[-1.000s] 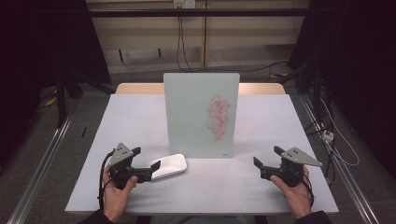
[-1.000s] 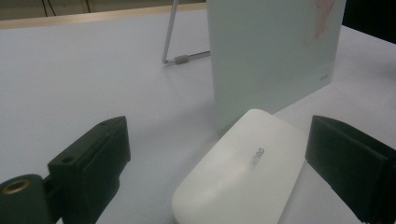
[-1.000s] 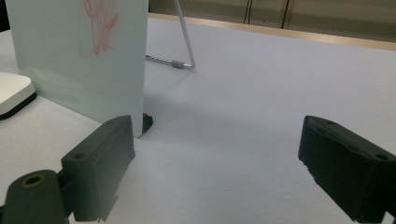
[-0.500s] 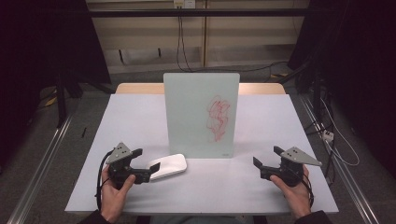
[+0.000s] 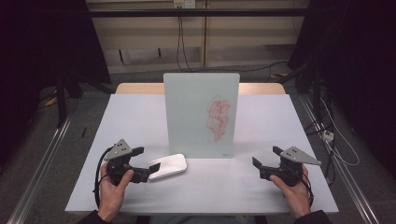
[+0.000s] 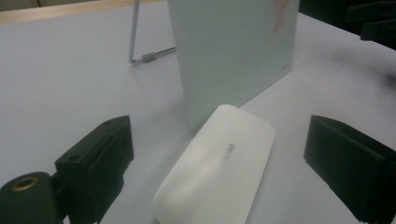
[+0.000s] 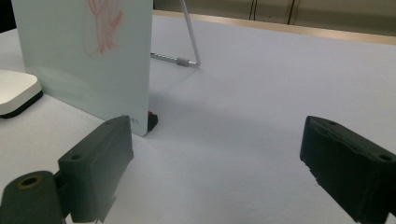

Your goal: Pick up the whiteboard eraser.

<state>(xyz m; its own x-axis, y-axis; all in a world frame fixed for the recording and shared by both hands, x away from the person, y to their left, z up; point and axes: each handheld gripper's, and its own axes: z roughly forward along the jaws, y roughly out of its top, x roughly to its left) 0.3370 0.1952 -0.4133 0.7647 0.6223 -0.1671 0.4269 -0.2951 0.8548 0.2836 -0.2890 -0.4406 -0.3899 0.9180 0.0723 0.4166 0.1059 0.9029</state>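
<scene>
White eraser [image 6: 217,168], near end cut off, between released left claw [image 6: 219,158] jaws.

My bench [image 5: 140,116] is covered in a pale, matte white sheet, with a strip of light wood [image 5: 135,87] showing along its far edge. Beyond it the floor [image 5: 140,74] is grey and cables [image 5: 180,46] hang down the beige back wall [image 5: 140,37] from a socket box [image 5: 183,3] near the top. A dark horizontal bar [image 5: 187,13] crosses in front of that wall. Black curtains [image 5: 42,56] close in both sides, leaving the surroundings dim while the bench top is evenly lit. A metal rail [image 5: 39,172] runs along the floor on my left, another [image 5: 345,172] on my right, where more cables and a white plug [image 5: 328,136] lie.
</scene>
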